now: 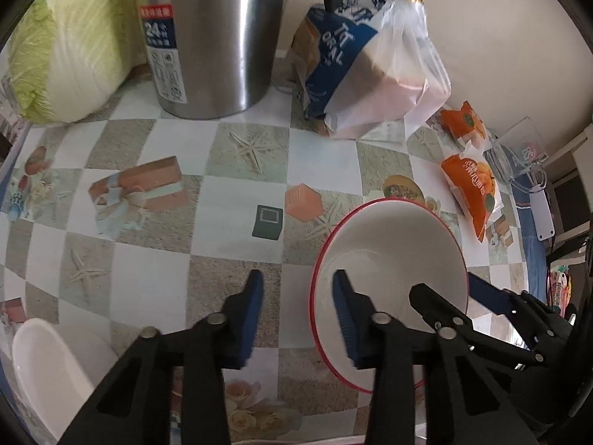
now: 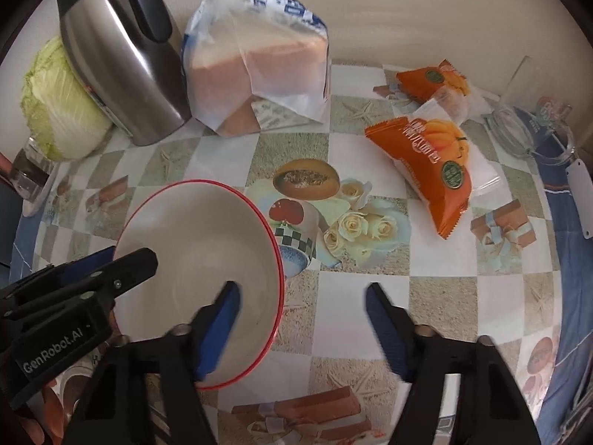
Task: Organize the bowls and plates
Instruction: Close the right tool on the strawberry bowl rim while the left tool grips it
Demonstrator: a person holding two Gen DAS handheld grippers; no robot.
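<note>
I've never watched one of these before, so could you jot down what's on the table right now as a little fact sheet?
Bowl: white ceramic bowl with a red rim, upright, empty
Left gripper: straddling the bowl's rim, not clamped
Right gripper: straddling the opposite rim, not clamped
Behind: stainless steel kettle, bagged bread loaf, napa cabbage
Snacks: orange packets
Cloth: checked patterned tablecloth

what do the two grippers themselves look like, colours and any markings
Both match: the left gripper and right gripper have black angular plastic linkage arms joined by round silver rivets, ending in blue ribbed finger pads. The left one's black body carries white "GenRobot.AI" lettering. No cables or sleeves show.
</note>
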